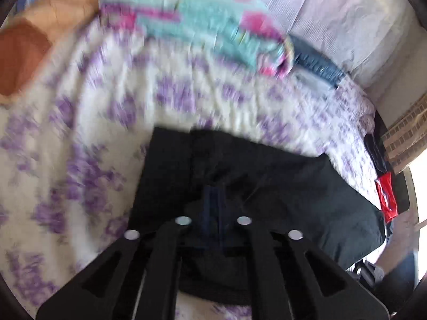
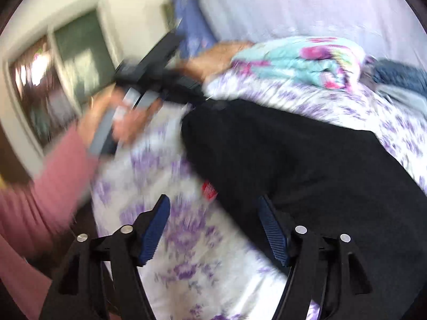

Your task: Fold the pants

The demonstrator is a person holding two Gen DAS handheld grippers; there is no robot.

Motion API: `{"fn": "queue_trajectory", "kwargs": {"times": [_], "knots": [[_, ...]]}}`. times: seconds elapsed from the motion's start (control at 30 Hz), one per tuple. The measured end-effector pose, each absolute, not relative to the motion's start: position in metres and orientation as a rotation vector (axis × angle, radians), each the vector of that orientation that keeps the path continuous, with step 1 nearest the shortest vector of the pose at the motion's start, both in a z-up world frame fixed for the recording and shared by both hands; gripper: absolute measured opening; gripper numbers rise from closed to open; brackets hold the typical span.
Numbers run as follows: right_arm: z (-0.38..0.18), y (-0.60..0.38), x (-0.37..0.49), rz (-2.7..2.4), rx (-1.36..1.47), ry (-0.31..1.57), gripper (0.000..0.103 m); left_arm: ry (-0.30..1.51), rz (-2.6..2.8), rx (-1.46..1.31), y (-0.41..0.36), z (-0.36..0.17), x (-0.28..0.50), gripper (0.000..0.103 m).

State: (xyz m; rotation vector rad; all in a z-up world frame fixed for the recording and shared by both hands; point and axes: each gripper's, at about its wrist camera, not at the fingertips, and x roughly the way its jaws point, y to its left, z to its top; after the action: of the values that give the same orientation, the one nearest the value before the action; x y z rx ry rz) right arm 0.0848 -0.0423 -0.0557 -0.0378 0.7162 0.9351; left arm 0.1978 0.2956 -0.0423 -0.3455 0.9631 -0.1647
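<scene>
Black pants point(image 1: 240, 176) point(image 2: 307, 160) lie spread on a bed with a purple-flowered sheet point(image 1: 80, 133) point(image 2: 186, 240). In the left wrist view my left gripper point(image 1: 213, 208) has its jaws close together, pinched on bunched black fabric at the pants' near edge. The right wrist view shows that left gripper point(image 2: 196, 94) at the pants' far corner, held by a hand with a pink sleeve point(image 2: 48, 181). My right gripper point(image 2: 213, 200) stands open and holds nothing, over the sheet beside the pants' edge, and its right finger overlaps the black cloth. A red label point(image 2: 209, 190) point(image 1: 385, 197) sticks out of the pants.
A folded turquoise-and-pink blanket point(image 1: 202, 26) point(image 2: 301, 61) and folded jeans point(image 1: 317, 64) point(image 2: 400, 77) lie at the far side of the bed against a pale wall. An orange pillow point(image 1: 24, 56) sits at the left. A window point(image 2: 66, 80) is beyond the bed's edge.
</scene>
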Motion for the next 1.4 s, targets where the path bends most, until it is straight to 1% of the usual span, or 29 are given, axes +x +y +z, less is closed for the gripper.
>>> {"fn": "queue_trajectory", "kwargs": {"times": [0.03,0.07,0.1,0.13,0.17,0.23,0.27,0.37,0.43,0.53,0.6,0.7,0.8,0.9,0.93,1.0,1.07,1.17,1.27,1.33,1.37,1.4], "knots": [[-0.059,-0.052,0.096,0.904,0.035,0.715,0.077,0.922,-0.142,-0.283,0.286,-0.033,0.19,0.055],[-0.068,-0.057,0.107,0.86,0.074,0.756,0.079,0.901,-0.125,-0.241,0.277,-0.028,0.186,0.086],[-0.078,-0.057,0.112,0.825,0.09,0.819,0.079,0.889,-0.084,-0.179,0.265,-0.028,0.182,0.092],[-0.093,-0.059,0.123,0.799,0.103,0.906,0.079,0.902,-0.046,-0.122,0.255,-0.034,0.182,0.092],[-0.099,-0.066,0.124,0.825,0.137,0.895,0.078,0.938,-0.008,-0.066,0.247,-0.045,0.185,0.092],[-0.089,-0.08,0.117,0.82,0.141,0.88,0.078,1.02,0.101,0.005,0.245,-0.071,0.191,0.092],[-0.08,-0.095,0.109,0.817,0.16,0.85,0.078,1.025,0.121,0.009,0.246,-0.075,0.189,0.091],[-0.053,-0.161,0.087,0.703,0.236,0.688,0.079,0.949,0.145,-0.028,0.238,-0.052,0.172,0.091],[-0.045,-0.217,0.072,0.542,0.316,0.613,0.08,0.812,0.111,-0.048,0.21,-0.021,0.153,0.091],[-0.044,-0.313,0.043,0.236,0.499,0.53,0.08,0.691,-0.035,-0.09,0.159,0.005,0.131,0.092],[-0.052,-0.373,0.017,0.023,0.63,0.483,0.08,0.669,-0.201,-0.155,0.118,0.007,0.121,0.092],[-0.069,-0.441,-0.015,-0.191,0.8,0.44,0.08,0.73,-0.429,-0.19,0.045,-0.013,0.122,0.092],[-0.085,-0.471,-0.028,-0.287,0.861,0.436,0.08,0.835,-0.52,-0.137,-0.022,-0.043,0.126,0.092],[-0.103,-0.492,-0.022,-0.256,0.906,0.474,0.079,0.985,-0.553,-0.1,-0.06,-0.079,0.132,0.092],[-0.112,-0.495,-0.015,-0.212,0.947,0.492,0.078,0.999,-0.531,-0.06,-0.067,-0.088,0.13,0.092],[-0.121,-0.496,-0.006,-0.159,0.981,0.506,0.077,0.945,-0.493,0.039,-0.076,-0.09,0.111,0.092],[-0.122,-0.495,-0.004,-0.15,0.976,0.491,0.076,0.938,-0.464,0.08,-0.08,-0.09,0.108,0.093],[-0.118,-0.501,-0.004,-0.128,0.99,0.469,0.076,0.958,-0.445,0.023,-0.081,-0.08,0.109,0.092],[-0.111,-0.504,-0.002,-0.108,1.0,0.462,0.075,0.916,-0.517,-0.053,-0.097,-0.059,0.105,0.092],[-0.111,-0.509,-0.002,-0.112,0.997,0.469,0.069,0.864,-0.564,-0.04,-0.123,-0.05,0.098,0.092],[-0.111,-0.512,-0.001,-0.122,0.995,0.478,0.062,0.853,-0.585,-0.035,-0.137,-0.05,0.096,0.092],[-0.113,-0.514,0.001,-0.133,0.995,0.491,0.053,0.856,-0.614,-0.027,-0.154,-0.055,0.095,0.092]]}}
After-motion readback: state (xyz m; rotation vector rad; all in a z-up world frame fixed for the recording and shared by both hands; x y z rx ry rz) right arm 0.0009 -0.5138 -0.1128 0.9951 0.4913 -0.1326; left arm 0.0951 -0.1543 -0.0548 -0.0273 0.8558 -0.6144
